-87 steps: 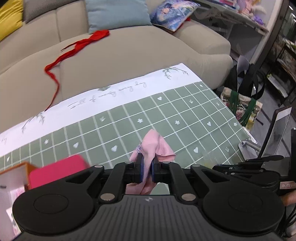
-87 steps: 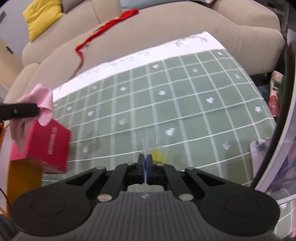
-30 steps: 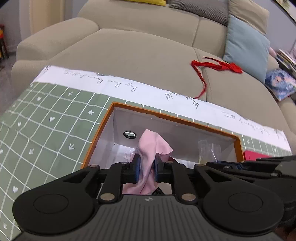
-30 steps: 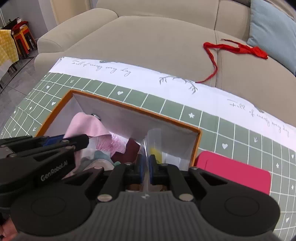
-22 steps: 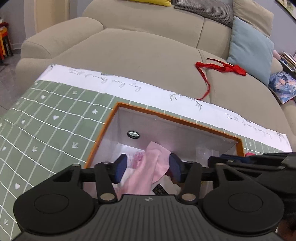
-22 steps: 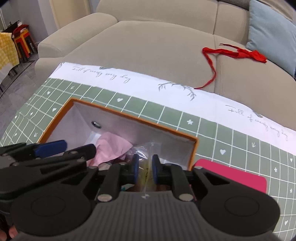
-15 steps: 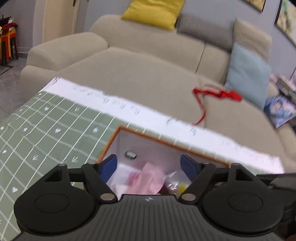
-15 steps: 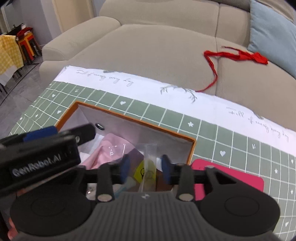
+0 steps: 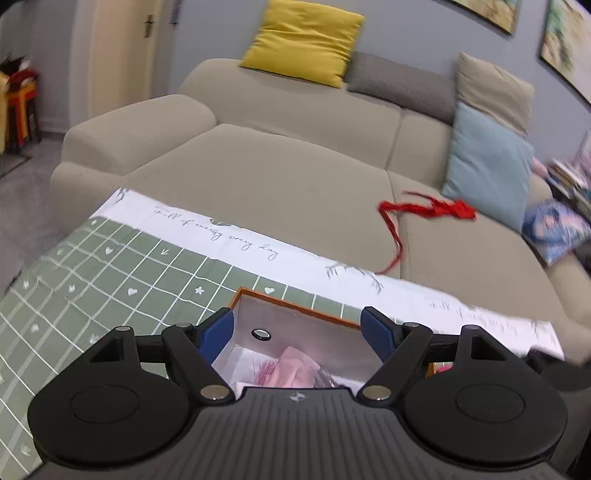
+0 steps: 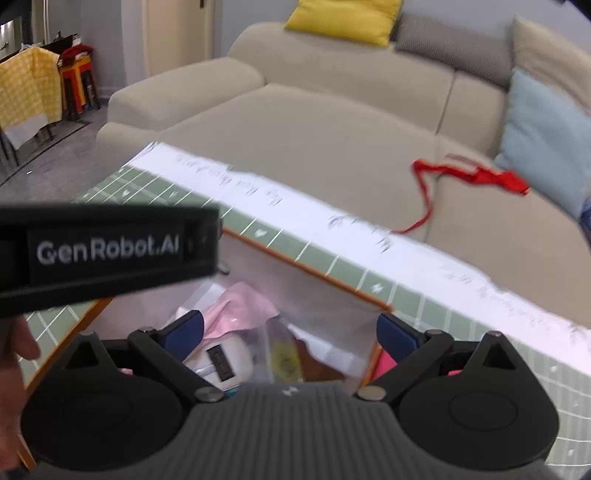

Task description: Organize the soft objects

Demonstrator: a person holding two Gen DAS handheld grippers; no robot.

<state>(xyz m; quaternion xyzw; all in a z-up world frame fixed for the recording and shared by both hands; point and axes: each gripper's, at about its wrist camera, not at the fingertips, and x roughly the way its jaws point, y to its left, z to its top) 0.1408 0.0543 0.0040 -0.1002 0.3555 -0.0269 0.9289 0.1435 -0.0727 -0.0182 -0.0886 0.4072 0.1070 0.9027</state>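
Tabletop (image 9: 110, 266) as I see it: green grid cloth with white far border. An orange-rimmed box (image 9: 295, 310) sits on it; a pink flat item (image 10: 384, 363) lies right of the box.

— How many boxes stood on the surface?
— One open orange-rimmed box with white walls (image 10: 306, 269).
— And what lay inside it?
— One crumpled pink cloth (image 10: 240, 306), one clear plastic bag with a yellow item in it (image 10: 284, 354), and one white object with a dark label (image 10: 221, 360). More lay underneath, too hidden to count.
— Any tongs?
— Two pairs: the left tongs (image 9: 299, 332) and the right tongs (image 10: 290, 332), each with two blue-padded fingers set wide apart.
— On the beige fabric sofa (image 9: 277, 173)?
— One red ribbon (image 9: 424, 210), one yellow square cushion (image 9: 303, 29), one light blue cushion (image 9: 484, 162), one grey cushion (image 9: 402, 85), one beige cushion (image 9: 491, 92).
— And beside the box?
— One flat pink-red item (image 10: 384, 360), mostly hidden.
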